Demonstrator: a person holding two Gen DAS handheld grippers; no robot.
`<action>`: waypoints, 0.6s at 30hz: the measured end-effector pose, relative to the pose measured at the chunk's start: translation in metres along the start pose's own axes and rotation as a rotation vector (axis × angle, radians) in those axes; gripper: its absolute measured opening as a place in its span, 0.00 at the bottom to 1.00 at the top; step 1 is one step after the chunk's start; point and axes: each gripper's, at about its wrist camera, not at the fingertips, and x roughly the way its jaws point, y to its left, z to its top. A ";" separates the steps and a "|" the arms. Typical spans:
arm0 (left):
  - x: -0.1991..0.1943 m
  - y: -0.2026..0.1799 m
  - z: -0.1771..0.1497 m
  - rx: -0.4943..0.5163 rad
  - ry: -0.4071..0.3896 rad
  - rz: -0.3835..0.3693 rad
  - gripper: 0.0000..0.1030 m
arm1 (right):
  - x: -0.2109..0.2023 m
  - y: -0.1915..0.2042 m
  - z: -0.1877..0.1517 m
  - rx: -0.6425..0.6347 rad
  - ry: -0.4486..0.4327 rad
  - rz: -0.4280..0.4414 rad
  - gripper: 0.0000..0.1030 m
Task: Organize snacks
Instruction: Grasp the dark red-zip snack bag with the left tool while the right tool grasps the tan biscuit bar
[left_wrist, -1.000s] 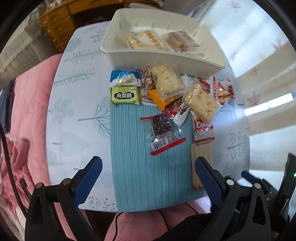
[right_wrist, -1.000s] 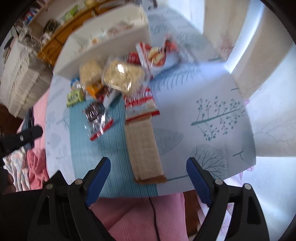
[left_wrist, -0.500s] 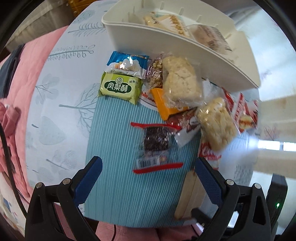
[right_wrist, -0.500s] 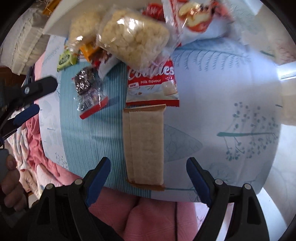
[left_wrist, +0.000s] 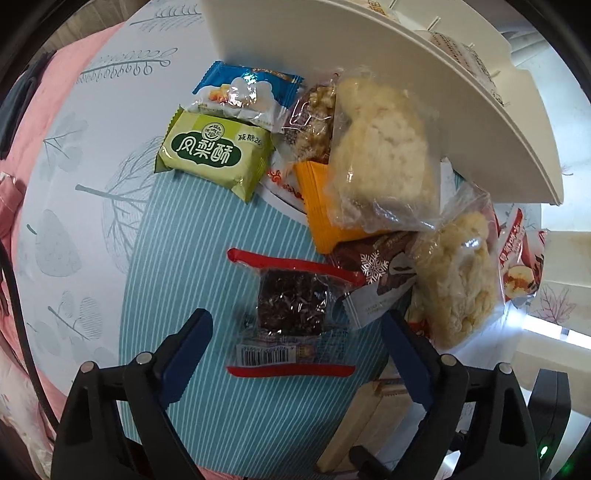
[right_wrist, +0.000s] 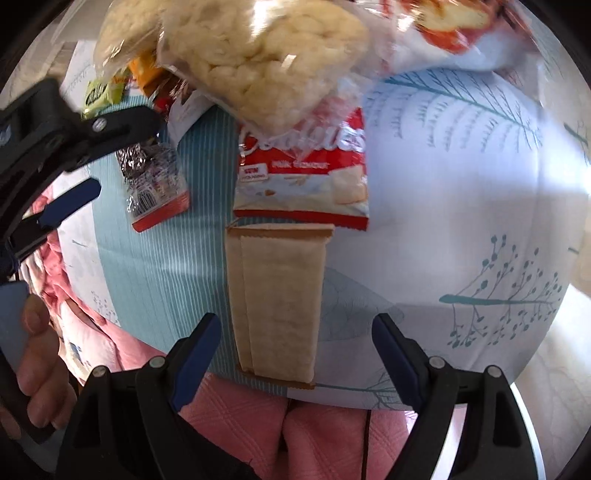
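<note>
Hovering w/ jaws spread, left gripper (left_wrist: 297, 334) is straddling the dark snack pack (left_wrist: 291, 306) on the desk (left_wrist: 74, 206); only this view is showing the white bin (left_wrist: 424, 96) w/ packets inside. Right gripper (right_wrist: 297, 332), also spread, is framing the tan wafer pack (right_wrist: 277, 302) near the desk edge.

Bare striped mat (left_wrist: 207, 258) beside crowded snack pile (left_wrist: 380, 162).

Domestic setting, likely a living room or bedroom. Indicators: round table (left_wrist: 92, 155) with leaf-print cloth, pink quilted fabric (right_wrist: 258, 424) at the table edge, assorted packaged snacks (left_wrist: 216, 155), white plastic bin (left_wrist: 369, 74).
</note>
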 end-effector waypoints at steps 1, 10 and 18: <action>0.002 0.002 -0.001 -0.001 -0.003 0.000 0.86 | 0.001 0.003 0.001 -0.007 0.010 -0.014 0.82; 0.012 0.016 0.012 -0.021 -0.003 0.003 0.63 | 0.010 0.036 0.010 -0.048 0.039 -0.093 0.82; 0.016 0.020 0.022 0.032 -0.020 0.010 0.55 | 0.027 0.053 0.009 -0.003 0.068 -0.148 0.71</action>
